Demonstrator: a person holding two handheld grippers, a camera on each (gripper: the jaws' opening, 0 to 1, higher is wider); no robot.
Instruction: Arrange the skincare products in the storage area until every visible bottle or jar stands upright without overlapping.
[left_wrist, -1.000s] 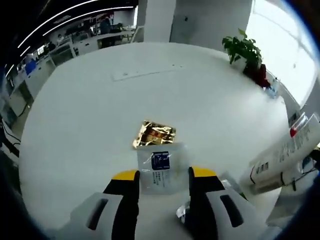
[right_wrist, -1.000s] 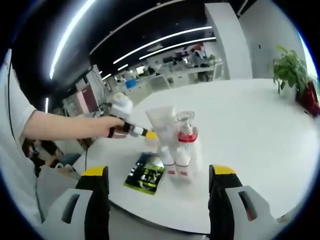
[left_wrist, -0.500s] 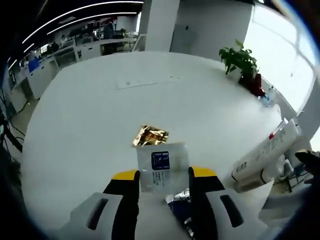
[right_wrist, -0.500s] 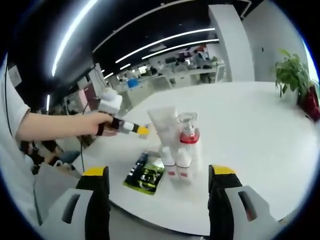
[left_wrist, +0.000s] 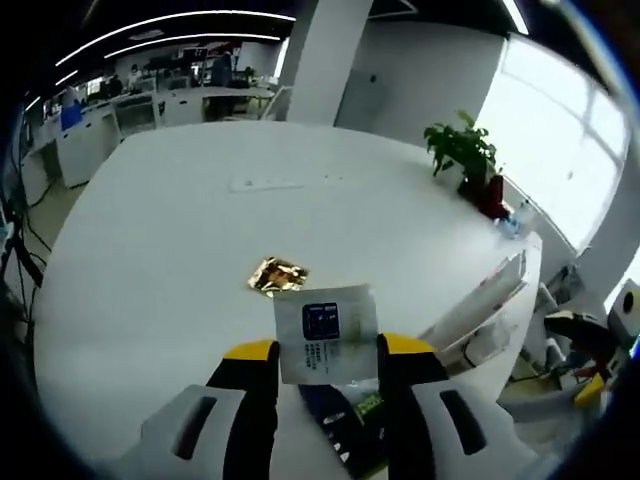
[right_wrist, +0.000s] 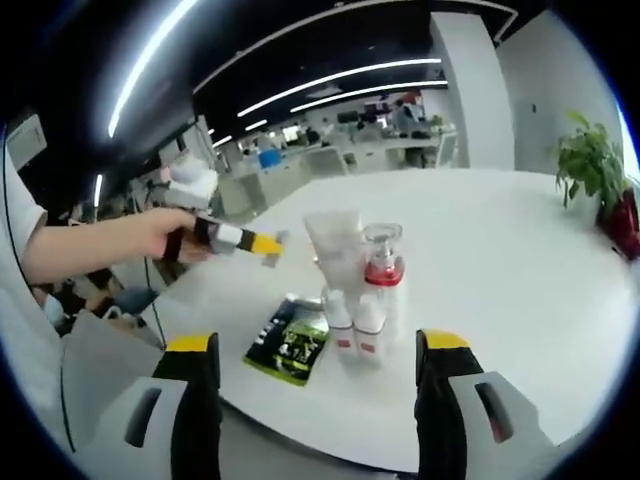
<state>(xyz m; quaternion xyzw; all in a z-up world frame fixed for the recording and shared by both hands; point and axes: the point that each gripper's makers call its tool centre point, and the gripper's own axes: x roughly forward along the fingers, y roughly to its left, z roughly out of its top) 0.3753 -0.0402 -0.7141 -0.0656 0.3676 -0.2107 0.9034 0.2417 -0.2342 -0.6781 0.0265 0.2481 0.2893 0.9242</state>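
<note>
My left gripper (left_wrist: 327, 350) is shut on a white sachet (left_wrist: 325, 335) with a blue label, held above the round white table (left_wrist: 180, 240). In the right gripper view, the left gripper (right_wrist: 240, 241) hangs in a person's hand, left of the product cluster. That cluster holds an upright white tube (right_wrist: 336, 250), a clear pump bottle (right_wrist: 381, 280) with a red collar, and two small white bottles (right_wrist: 354, 322). A dark green sachet (right_wrist: 290, 350) lies flat beside them. My right gripper (right_wrist: 318, 345) is open and holds nothing, short of the cluster.
A gold sachet (left_wrist: 277, 275) lies on the table ahead of the left gripper. White tubes (left_wrist: 480, 310) show at the right of the left gripper view. A potted plant (left_wrist: 462, 150) stands at the far edge. Office desks lie beyond the table.
The left gripper has lifted and drawn back from the cluster with the white sachet still in it. The right gripper has stayed open and nearly still.
</note>
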